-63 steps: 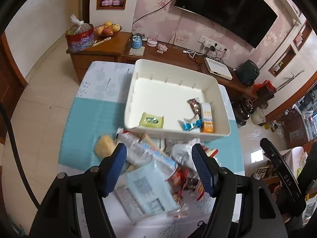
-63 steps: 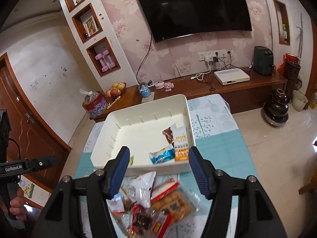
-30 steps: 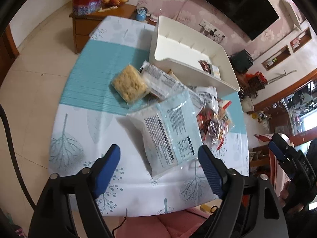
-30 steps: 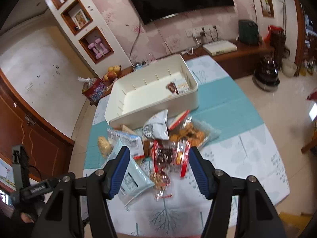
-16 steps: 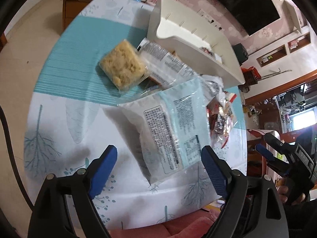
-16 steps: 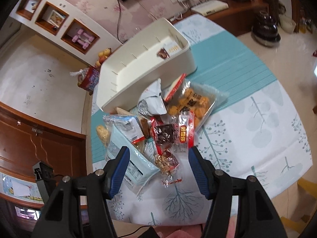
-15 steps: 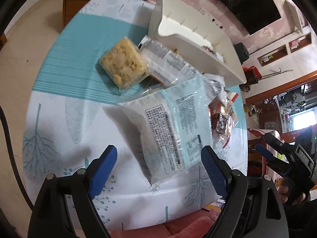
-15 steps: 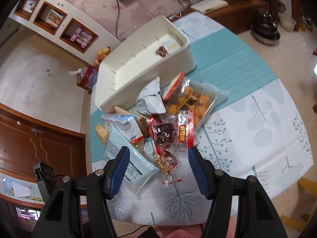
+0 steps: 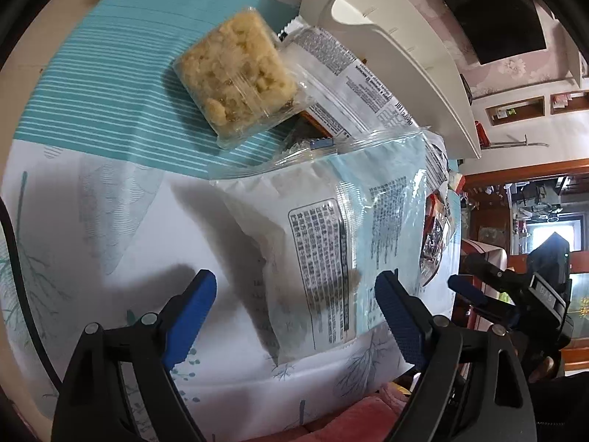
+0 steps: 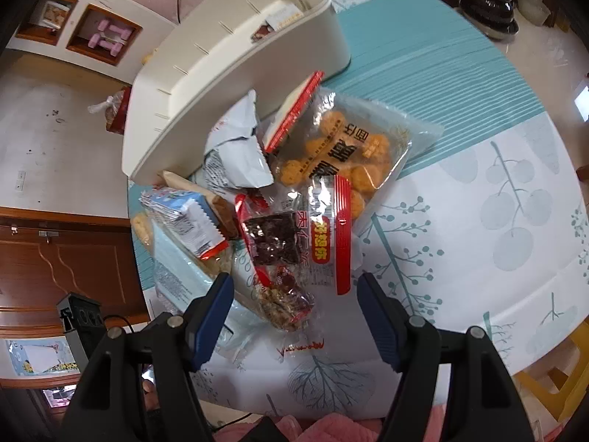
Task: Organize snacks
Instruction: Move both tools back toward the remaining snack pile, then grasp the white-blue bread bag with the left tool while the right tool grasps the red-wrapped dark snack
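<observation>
Pick-up step: both tools empty — left tool [image 9: 296, 291] wide apart over the pale packet [image 9: 331, 228], right tool [image 10: 294, 294] opening above the nut packet [image 10: 285, 304] on the tabletop [image 10: 478, 221] — next, close and carry to the bin [image 10: 235, 59].

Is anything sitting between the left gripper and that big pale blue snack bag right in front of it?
Nothing visible does. The left gripper has open jaws over the near end of the pale blue snack bag, whose top is uncovered.

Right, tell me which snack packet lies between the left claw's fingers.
The big white-and-pale-blue packet with black print, flat on the tablecloth; the clear-wrapped yellow crumbly block sits farther off.
</observation>
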A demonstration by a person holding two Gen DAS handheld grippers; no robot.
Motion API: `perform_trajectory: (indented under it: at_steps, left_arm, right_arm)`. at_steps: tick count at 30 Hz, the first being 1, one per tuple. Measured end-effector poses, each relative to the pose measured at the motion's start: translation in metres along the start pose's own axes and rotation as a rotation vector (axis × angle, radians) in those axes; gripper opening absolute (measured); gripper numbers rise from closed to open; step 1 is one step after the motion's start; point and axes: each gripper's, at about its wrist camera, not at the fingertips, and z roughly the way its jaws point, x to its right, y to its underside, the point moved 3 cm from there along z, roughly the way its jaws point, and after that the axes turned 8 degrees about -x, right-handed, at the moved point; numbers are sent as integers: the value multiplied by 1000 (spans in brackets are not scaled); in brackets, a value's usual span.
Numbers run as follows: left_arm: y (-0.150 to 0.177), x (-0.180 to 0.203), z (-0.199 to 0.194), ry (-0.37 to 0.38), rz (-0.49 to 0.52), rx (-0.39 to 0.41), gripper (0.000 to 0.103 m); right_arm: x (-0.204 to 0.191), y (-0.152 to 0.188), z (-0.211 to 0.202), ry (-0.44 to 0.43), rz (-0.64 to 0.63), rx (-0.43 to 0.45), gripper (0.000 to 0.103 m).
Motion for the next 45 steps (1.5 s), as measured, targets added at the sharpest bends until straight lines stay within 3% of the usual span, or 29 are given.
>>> perform_trajectory:
  at_steps: [9,15,19,23,31,40,45]
  left_arm:
    - [-5,0,18,28,-8,-68,87]
    - [-9,6,22,52,-1,-76,94]
    - [-14,10,23,60,-9,-81,94]
    - [-25,18,28,56,-23,-89,95]
    - [-37,30,38,44,-43,-114,95]
    - [-36,40,42,62,-63,-118,89]
    - [-34,44,43,76,-72,-110,77]
  right_arm:
    - [0,-11,19,32,-3,-46,70]
    - [-6,-18,27,66,-28,-50,71]
    - [-13,-22,30,90,-46,-49,78]
    - [-21,-27,38,128,-58,-55,87]
    - [-35,-37,52,264,-69,-54,89]
    - [-41,-45,64,345,-66,-72,87]
    - [-53,-40,77,337,-77,-77,82]
